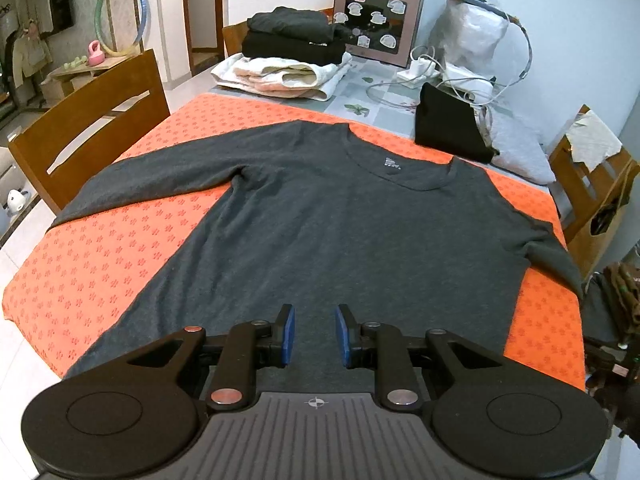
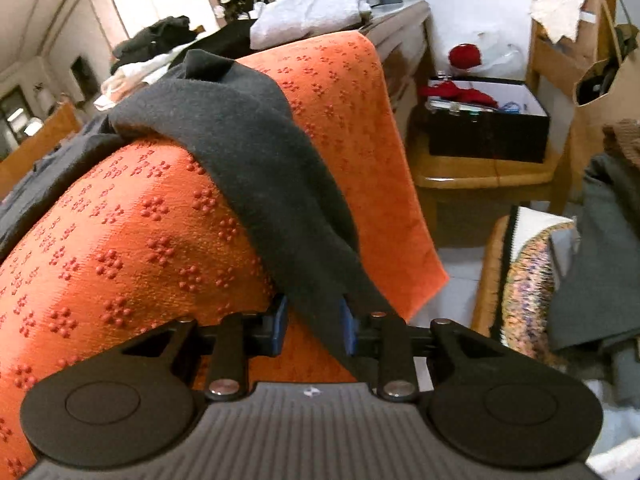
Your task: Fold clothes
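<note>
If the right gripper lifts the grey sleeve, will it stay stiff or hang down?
The sleeve will probably hang limp: it already drapes over the table edge. It looks thin and light. The textured orange cloth may grip it slightly, so the shirt could drag behind the right gripper.

Your worktop [image 1: 384,92], orange mat [image 1: 112,248] across it, grey shirt [image 1: 320,220] flat on that, folded clothes [image 1: 288,60] stacked behind.
</note>
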Motion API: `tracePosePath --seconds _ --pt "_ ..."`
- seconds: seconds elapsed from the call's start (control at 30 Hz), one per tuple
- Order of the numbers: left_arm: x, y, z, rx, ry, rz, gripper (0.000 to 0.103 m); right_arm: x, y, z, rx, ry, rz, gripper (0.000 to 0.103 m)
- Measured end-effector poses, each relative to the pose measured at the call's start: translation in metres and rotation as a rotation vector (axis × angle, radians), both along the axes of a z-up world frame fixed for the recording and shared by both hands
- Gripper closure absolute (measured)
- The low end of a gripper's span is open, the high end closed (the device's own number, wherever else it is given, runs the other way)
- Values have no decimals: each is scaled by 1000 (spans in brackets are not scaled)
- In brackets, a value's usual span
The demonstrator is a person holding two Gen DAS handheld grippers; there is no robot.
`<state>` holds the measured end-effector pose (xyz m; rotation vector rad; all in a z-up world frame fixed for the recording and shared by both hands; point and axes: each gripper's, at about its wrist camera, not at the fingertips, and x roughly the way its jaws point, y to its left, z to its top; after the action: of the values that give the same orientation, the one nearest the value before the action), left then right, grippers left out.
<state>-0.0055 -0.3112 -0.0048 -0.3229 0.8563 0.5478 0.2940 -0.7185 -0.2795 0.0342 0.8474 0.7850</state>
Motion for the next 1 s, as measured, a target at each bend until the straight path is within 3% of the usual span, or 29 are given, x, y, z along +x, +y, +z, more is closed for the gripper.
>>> tracePosePath --seconds 0.2,0.37,0.4,0.43,0.47,0.83,1.0 --pt "-6 -4 -2 -8 -5 18 78 9 2 -10 26 27 35 75" --pt "-11 -6 -2 -4 -7 19 78 4 12 -18 -59 22 83 75" --pt "-12 -6 -2 -4 -8 21 78 1 9 -11 -69 10 64 83" --pt "-12 -5 -3 -4 -10 23 78 -3 6 -3 -79 -3 46 98" --pt "-12 -5 -2 -3 -12 24 78 -7 3 5 -89 -15 28 100" --pt "9 5 -11 -28 -79 -41 78 -48 -27 90 -197 -151 -172 101" --pt "27 4 -18 -40 -102 -127 78 -106 -35 166 -282 -172 -149 101"
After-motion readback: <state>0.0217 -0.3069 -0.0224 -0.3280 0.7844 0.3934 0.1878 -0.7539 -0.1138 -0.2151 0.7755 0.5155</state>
